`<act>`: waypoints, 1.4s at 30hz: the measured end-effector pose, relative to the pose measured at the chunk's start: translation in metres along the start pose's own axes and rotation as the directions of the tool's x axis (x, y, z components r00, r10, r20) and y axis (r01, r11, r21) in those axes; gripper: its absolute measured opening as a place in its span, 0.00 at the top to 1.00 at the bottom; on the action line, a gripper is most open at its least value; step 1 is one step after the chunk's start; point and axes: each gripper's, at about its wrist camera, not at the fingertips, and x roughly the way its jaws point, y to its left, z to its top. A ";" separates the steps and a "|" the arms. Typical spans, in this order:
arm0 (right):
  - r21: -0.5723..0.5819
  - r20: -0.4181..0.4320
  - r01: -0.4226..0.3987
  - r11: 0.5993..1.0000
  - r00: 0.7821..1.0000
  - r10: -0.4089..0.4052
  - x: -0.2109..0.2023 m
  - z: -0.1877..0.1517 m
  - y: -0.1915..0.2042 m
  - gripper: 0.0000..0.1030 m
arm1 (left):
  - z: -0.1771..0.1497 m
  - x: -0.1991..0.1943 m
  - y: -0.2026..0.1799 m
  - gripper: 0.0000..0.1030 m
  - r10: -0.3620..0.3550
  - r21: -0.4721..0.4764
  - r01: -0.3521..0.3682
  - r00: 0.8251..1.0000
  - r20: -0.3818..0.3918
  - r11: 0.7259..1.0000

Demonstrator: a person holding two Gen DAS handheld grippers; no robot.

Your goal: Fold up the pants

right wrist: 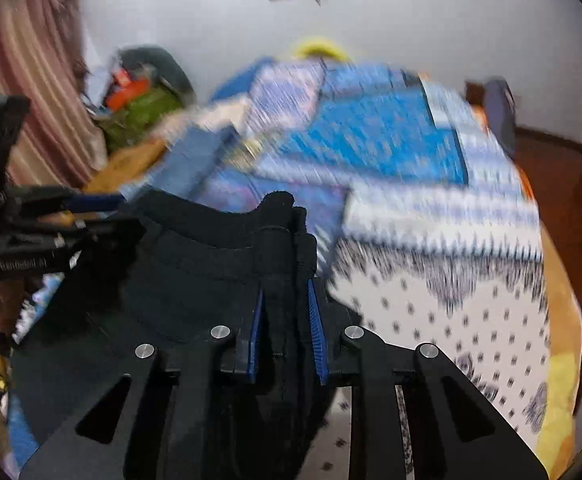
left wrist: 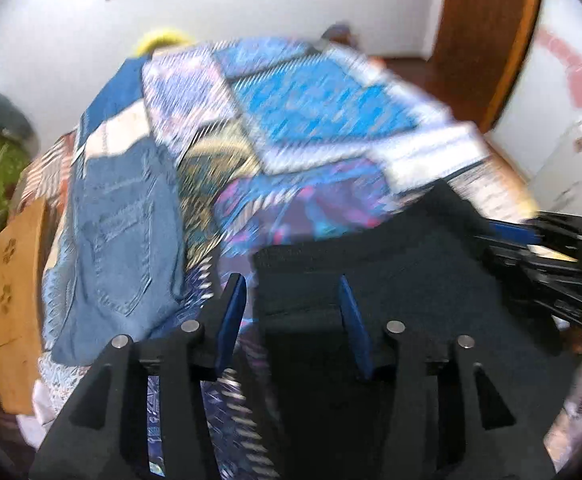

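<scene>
Dark navy pants (left wrist: 391,264) hang lifted over the bed, and both frames are motion-blurred. My left gripper (left wrist: 295,292) stands open, with the pants' left edge lying between its blue pads. My right gripper (right wrist: 285,300) is shut on a bunched, thick edge of the pants (right wrist: 195,280), which stick up between its blue pads. The right gripper also shows at the right edge of the left wrist view (left wrist: 547,256). The left gripper shows at the left of the right wrist view (right wrist: 47,232).
The bed carries a blue patterned quilt (left wrist: 315,108) and a white dotted sheet (right wrist: 451,320). Light blue jeans (left wrist: 123,248) lie on the bed's left side. A wooden board (left wrist: 15,304) stands to the left, a wooden door (left wrist: 487,32) at the far right.
</scene>
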 end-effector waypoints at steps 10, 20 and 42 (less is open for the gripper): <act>-0.026 -0.002 0.002 1.000 1.000 -0.002 -0.033 0.008 0.018 0.70 | -0.007 -0.057 0.022 0.51 -0.083 -0.051 0.088 0.992 0.095 0.995; -0.131 -0.115 -0.096 0.987 0.990 0.081 -0.020 -0.043 0.080 0.51 | -0.076 -0.046 -0.038 0.47 -0.037 0.097 0.039 0.999 -0.029 0.995; 0.046 -0.120 -0.075 0.996 0.990 0.080 -0.100 -0.111 0.025 0.45 | -0.162 -0.109 0.018 0.29 -0.092 -0.039 0.092 0.996 0.002 0.995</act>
